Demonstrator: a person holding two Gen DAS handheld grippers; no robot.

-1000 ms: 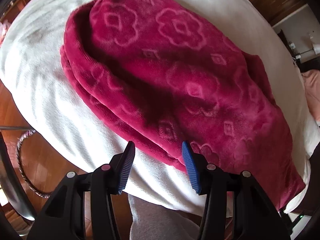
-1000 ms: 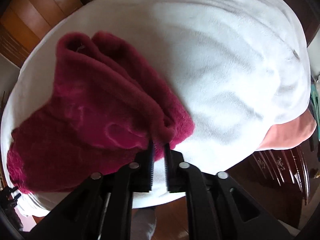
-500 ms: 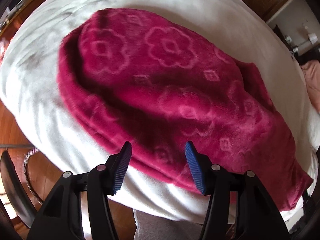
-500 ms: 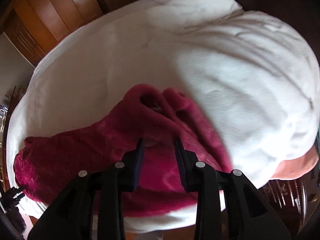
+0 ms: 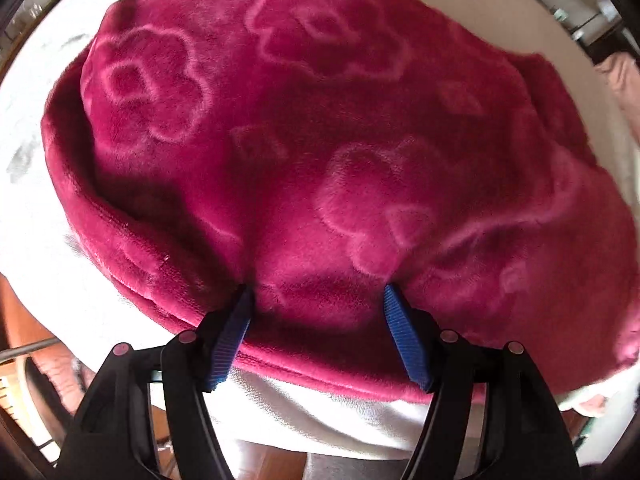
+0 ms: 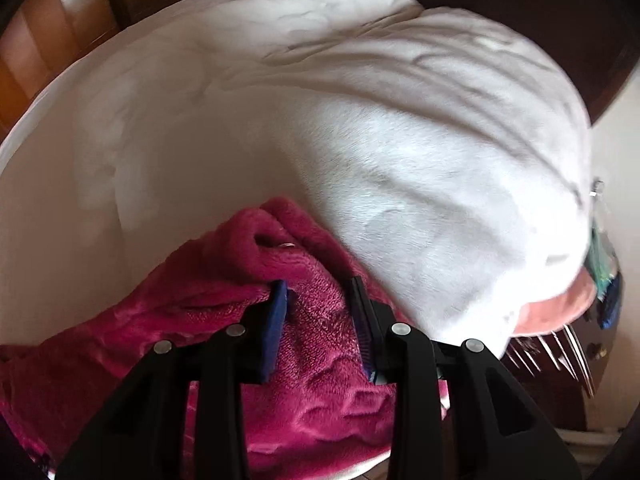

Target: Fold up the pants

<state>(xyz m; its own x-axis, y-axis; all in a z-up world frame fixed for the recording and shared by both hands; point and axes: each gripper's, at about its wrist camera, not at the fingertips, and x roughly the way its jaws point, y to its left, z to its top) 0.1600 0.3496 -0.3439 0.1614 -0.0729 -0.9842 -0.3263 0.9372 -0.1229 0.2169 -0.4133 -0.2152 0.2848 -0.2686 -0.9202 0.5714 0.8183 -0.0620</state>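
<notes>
Dark pink fleece pants (image 5: 320, 140) with embossed flowers lie folded on a white bed cover (image 5: 36, 240). My left gripper (image 5: 317, 291) points straight down, its blue-padded fingertips (image 5: 394, 312) sunk into the fleece near the front edge. Its jaws are opening, with a bulge of fabric between them. In the right wrist view the pants (image 6: 180, 300) fill the lower left. My right gripper (image 6: 319, 282) stands open just over a rumpled end of them, fleece lying between and under the fingers, and its left pad (image 6: 276, 320) touches a fold.
The white bed cover (image 6: 400, 140) spreads wide beyond the pants, wrinkled at the far right. A salmon-pink cloth (image 6: 552, 308) shows under its right edge. Wooden furniture (image 6: 40, 40) stands at the upper left. Wooden floor and a person's grey trouser leg (image 5: 344, 464) lie below the bed's front edge.
My left gripper has come down onto the pants and spread wider. My right gripper has let go of the pants' edge and opened, and more of the bed shows ahead.
</notes>
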